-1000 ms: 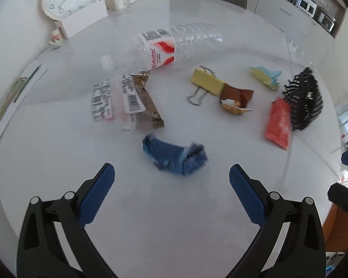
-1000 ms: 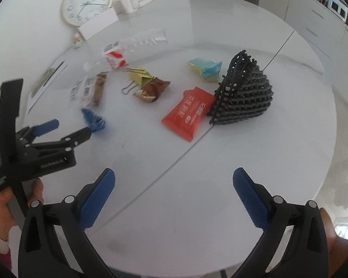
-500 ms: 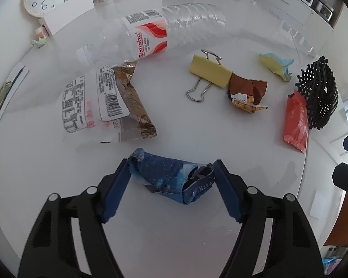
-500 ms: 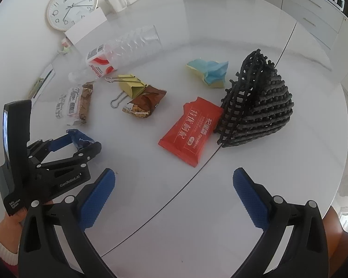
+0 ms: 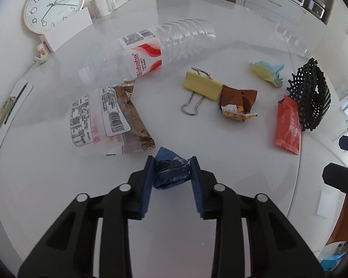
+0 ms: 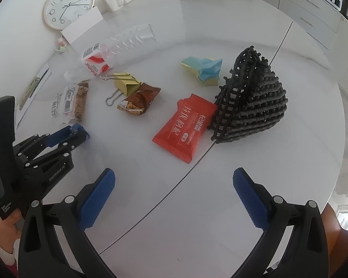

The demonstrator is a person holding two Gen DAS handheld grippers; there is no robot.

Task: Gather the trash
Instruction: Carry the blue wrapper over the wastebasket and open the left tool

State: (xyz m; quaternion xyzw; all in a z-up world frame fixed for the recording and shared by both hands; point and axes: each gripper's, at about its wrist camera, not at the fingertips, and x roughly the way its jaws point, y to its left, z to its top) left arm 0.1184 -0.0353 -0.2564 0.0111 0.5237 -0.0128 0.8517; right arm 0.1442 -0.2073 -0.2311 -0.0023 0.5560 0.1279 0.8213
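White and round, the tabletop [image 5: 58,197] carries a scatter of litter, with a wall clock [image 5: 53,3] and a mug [image 5: 102,5] at its far edge. Near its front the left tongs [image 5: 171,164] are closing on a crumpled blue wrapper [image 5: 170,171]: both blue pads press its ends, so it sits squeezed between them, low on the surface. Its long axis runs crosswise from pad to pad, one corner poking up and away from the camera. In the right wrist view only a blue tip of it peeks past the left tongs [image 6: 77,132] (the rest is hidden by the black fingers). The right tongs [image 6: 174,190] hang wide open over bare tabletop, holding nothing.

Behind the wrapper lies a clear snack packet [image 5: 109,118] with printed labels, its length pointing away toward an empty plastic bottle [image 5: 155,51] lying on its side, cap end to the left. A yellow binder clip [image 5: 201,86] touches a torn brown wrapper [image 5: 239,103]. Farther right, a red packet [image 6: 185,125] has one end against a black mesh bag [image 6: 250,97], and a crumpled yellow and blue paper [image 6: 203,69] lies nearby. The label print on the clear packet is too small to read.
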